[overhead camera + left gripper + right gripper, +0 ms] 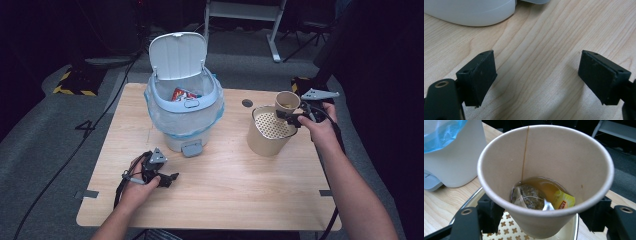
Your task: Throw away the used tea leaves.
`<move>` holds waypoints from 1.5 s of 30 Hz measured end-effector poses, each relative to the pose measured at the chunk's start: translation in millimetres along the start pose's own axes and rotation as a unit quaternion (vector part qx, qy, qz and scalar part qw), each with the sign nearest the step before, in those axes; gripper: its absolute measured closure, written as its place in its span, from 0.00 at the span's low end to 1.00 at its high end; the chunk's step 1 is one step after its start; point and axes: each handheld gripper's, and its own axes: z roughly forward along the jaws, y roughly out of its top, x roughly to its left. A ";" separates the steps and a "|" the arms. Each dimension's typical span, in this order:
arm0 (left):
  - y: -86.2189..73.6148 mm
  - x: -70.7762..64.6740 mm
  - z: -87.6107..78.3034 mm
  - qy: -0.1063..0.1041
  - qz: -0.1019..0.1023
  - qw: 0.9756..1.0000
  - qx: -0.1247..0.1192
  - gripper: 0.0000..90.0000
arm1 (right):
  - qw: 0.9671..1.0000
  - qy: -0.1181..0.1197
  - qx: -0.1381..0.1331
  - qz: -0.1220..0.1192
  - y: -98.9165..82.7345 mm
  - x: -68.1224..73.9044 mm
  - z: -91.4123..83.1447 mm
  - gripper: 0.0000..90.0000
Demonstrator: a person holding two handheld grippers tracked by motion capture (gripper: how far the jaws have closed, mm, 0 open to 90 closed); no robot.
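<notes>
My right gripper (291, 113) is shut on a brown paper cup (287, 101), held upright just above a beige bin with a perforated strainer insert (270, 131) at the table's right. In the right gripper view the paper cup (544, 170) holds a little tea, a wet tea bag (529, 197) and its yellow tag (564, 201), with the strainer (509, 230) right below. My left gripper (168, 178) rests low on the table (225, 195) near the front left, in front of the white pedal bin (184, 102); its pads (482, 75) stand wide apart over bare wood, open.
The pedal bin's lid (178, 54) stands raised, and a blue liner with red packaging (182, 94) shows inside. Its base (471, 12) is close ahead of my left gripper. A dark round spot (247, 103) marks the table's back. Cables trail over the grey floor at left.
</notes>
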 end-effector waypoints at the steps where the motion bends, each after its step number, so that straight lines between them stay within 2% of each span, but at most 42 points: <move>1: 0.0 0.0 -0.1 0.000 0.000 1.000 0.000 0.17 | 1.000 0.000 0.000 0.000 0.0 0.0 0.0 0.33; 4: 0.0 0.0 0.0 0.000 0.000 1.000 0.000 0.17 | 1.000 -0.009 -0.003 -0.011 0.9 -0.7 -3.2 0.33; 6: 0.0 -0.1 -0.1 0.001 0.000 1.000 0.001 0.17 | 0.999 -0.020 0.003 -0.030 1.8 -0.1 -5.9 0.33; 8: -0.1 -0.5 -0.2 0.001 -0.001 1.000 0.001 0.17 | 0.998 -0.033 0.009 -0.051 3.2 1.0 -9.2 0.33; 14: -0.2 -0.5 -0.2 0.001 -0.001 1.000 0.001 0.17 | 0.994 -0.056 0.020 -0.095 9.0 1.8 -17.0 0.33; 18: -0.2 -0.7 -0.2 0.001 -0.001 1.000 0.001 0.17 | 0.989 -0.074 0.027 -0.126 12.9 1.9 -20.5 0.33; 20: -0.3 -0.7 -0.3 0.001 -0.001 1.000 0.001 0.17 | 0.985 -0.086 0.031 -0.145 13.7 2.7 -21.5 0.33; 21: -0.3 -0.7 -0.2 0.001 -0.002 1.000 0.001 0.17 | 0.983 -0.090 0.033 -0.156 14.1 2.9 -22.0 0.33; 22: -0.3 -0.7 -0.3 0.001 -0.002 1.000 0.001 0.17 | 0.978 -0.099 0.043 -0.178 14.8 4.2 -22.7 0.33; 23: -0.3 -0.7 -0.2 0.001 -0.001 1.000 0.001 0.17 | 0.978 -0.099 0.043 -0.178 14.8 4.2 -22.7 0.33; 24: -0.3 -0.7 -0.2 0.001 -0.001 1.000 0.001 0.17 | 0.971 -0.112 0.055 -0.203 15.4 5.4 -23.2 0.33; 25: -0.3 -0.7 -0.2 0.001 -0.001 1.000 0.001 0.17 | 0.971 -0.112 0.055 -0.203 15.4 5.4 -23.2 0.33; 26: -0.2 -0.7 -0.3 0.001 -0.001 1.000 0.001 0.17 | 0.966 -0.120 0.062 -0.220 15.7 6.1 -23.7 0.33; 28: -0.2 -0.7 -0.2 0.001 -0.002 1.000 0.001 0.17 | 0.952 -0.144 0.074 -0.260 16.2 8.7 -23.7 0.33; 29: -0.2 -0.6 -0.3 0.001 -0.001 1.000 0.001 0.17 | 0.944 -0.154 0.084 -0.281 16.7 10.0 -23.8 0.33; 31: -0.2 -0.6 -0.2 0.001 -0.001 1.000 0.001 0.17 | 0.933 -0.167 0.094 -0.306 17.0 11.7 -24.3 0.33; 32: -0.2 -0.5 -0.2 0.001 -0.001 1.000 0.001 0.17 | 0.925 -0.174 0.099 -0.323 17.4 12.6 -24.7 0.33; 33: -0.2 -0.6 -0.2 0.001 -0.001 1.000 0.001 0.17 | 0.920 -0.178 0.103 -0.335 17.4 13.6 -24.9 0.33; 34: -0.2 -0.6 -0.2 0.001 -0.001 1.000 0.001 0.17 | 0.910 -0.186 0.109 -0.353 17.5 14.6 -25.2 0.33; 36: -0.2 -0.5 -0.2 0.001 -0.001 1.000 0.001 0.17 | 0.896 -0.200 0.117 -0.379 17.3 16.9 -25.2 0.33; 38: -0.2 -0.5 -0.2 0.001 -0.001 1.000 0.001 0.17 | 0.880 -0.212 0.125 -0.406 17.3 18.4 -25.1 0.33; 39: -0.2 -0.5 -0.3 0.001 -0.001 1.000 0.001 0.17 | 0.866 -0.222 0.132 -0.428 17.5 19.5 -24.8 0.33; 40: -0.2 -0.6 -0.2 0.001 -0.001 1.000 0.001 0.17 | 0.859 -0.229 0.137 -0.438 17.2 20.9 -24.5 0.33; 41: -0.2 -0.5 -0.2 0.001 -0.001 1.000 0.001 0.17 | 0.842 -0.242 0.144 -0.459 17.2 22.6 -23.9 0.33; 42: -0.2 -0.5 -0.3 0.001 -0.001 1.000 0.001 0.17 | 0.834 -0.249 0.148 -0.470 17.2 24.0 -23.4 0.33; 43: -0.2 -0.6 -0.2 0.001 -0.001 1.000 0.001 0.17 | 0.819 -0.259 0.155 -0.489 17.5 26.1 -22.9 0.33; 44: -0.2 -0.5 -0.2 0.001 -0.001 1.000 0.001 0.17 | 0.788 -0.281 0.164 -0.522 17.1 30.1 -21.5 0.33; 45: -0.2 -0.5 -0.2 0.001 -0.001 1.000 0.001 0.17 | 0.788 -0.281 0.164 -0.522 17.1 30.1 -21.5 0.33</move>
